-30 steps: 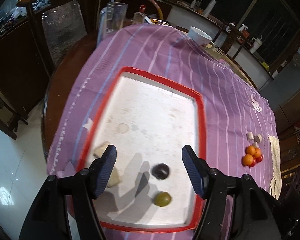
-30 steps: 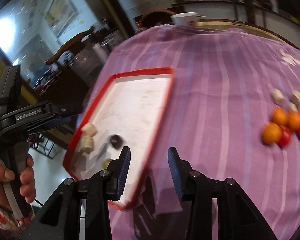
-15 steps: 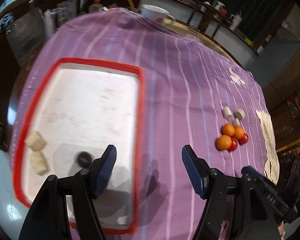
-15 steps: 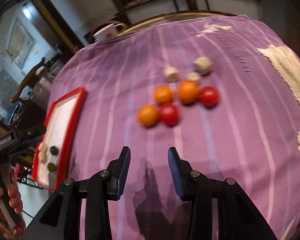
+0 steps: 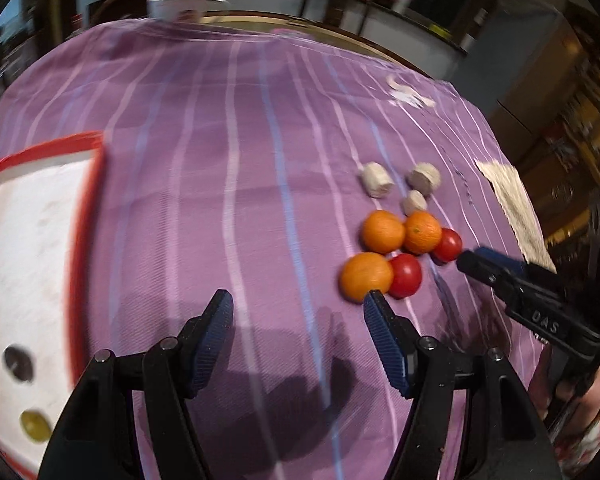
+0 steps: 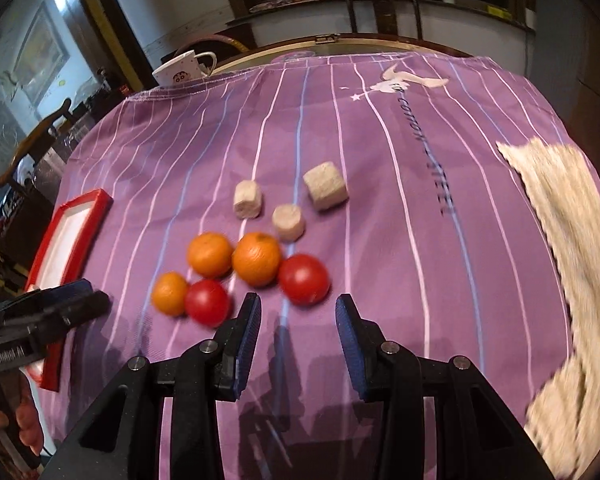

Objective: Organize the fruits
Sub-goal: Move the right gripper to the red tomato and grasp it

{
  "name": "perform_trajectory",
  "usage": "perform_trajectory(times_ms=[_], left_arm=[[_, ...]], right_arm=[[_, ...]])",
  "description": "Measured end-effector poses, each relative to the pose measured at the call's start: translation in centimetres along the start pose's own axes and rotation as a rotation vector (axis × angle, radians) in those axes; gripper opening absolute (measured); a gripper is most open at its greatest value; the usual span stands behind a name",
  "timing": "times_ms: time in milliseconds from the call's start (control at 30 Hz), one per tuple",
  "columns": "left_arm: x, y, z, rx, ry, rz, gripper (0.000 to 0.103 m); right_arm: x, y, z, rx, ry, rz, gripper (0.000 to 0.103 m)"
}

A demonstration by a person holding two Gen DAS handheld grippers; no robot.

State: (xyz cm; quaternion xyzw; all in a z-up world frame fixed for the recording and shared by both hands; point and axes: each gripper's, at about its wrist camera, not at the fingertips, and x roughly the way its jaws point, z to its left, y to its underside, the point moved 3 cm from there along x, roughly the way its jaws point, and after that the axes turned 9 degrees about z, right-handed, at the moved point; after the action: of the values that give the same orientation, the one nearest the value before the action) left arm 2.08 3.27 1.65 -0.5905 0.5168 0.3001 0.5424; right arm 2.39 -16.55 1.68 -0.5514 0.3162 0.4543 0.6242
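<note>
Three oranges (image 6: pixel 256 258) and two red tomatoes (image 6: pixel 303 279) lie bunched on the purple striped cloth, with three pale cream chunks (image 6: pixel 325 185) just beyond. My right gripper (image 6: pixel 298 312) is open and empty, just short of the right tomato. My left gripper (image 5: pixel 298 304) is open and empty, its right finger close to the nearest orange (image 5: pixel 365 276). The red-rimmed white tray (image 5: pixel 80 216) at left holds a dark fruit (image 5: pixel 19 363), a green fruit (image 5: pixel 35 425) and a pale chunk.
A white mug (image 6: pixel 182 69) stands at the cloth's far edge. A cream knitted cloth (image 6: pixel 572 240) lies at the right. The right gripper's tip (image 5: pixel 488 266) reaches in beside the fruit. A chair and counters stand beyond the table.
Both grippers have swung right, away from the tray and toward the fruit cluster. The right gripper has moved close to the tomatoes. Both stay open.
</note>
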Motion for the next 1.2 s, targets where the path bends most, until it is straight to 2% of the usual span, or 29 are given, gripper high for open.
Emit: perform_trajectory(times_ms=[133,567,633,700,800,1200], left_arm=[[2.0,-0.7,-1.0,0.023,0.005,0.029,0.067],[3.9,-1.6,-4.3,0.122,0.084,0.047,0.067],[4.1,-1.6,-4.5,0.13,0.107,0.054,0.067],[4.3,-1.6,-4.7,0.134,0.141,0.063,0.061],[4.3,-1.7,-4.6,0.135,0.192,0.079,0.051],[4.2,-2.7,-3.7,0.083,0.23,0.058,0.048]], right_arm=[[1.1,-0.4,-0.2,-0.049,0.012,0.019,0.043],[2.6,-1.4,0.7,-0.144,-0.022,0.036,0.042],[2.7,-1.4,0.6,-0.137,-0.025,0.037,0.039],[2.8,-1.3,0.4,-0.128,-0.026,0.041,0.034],[2.7,-1.2,0.2,-0.11,-0.044,0.048,0.033],[1.0,0.4,-0.9,-0.017,-0.073,0.048,0.033]])
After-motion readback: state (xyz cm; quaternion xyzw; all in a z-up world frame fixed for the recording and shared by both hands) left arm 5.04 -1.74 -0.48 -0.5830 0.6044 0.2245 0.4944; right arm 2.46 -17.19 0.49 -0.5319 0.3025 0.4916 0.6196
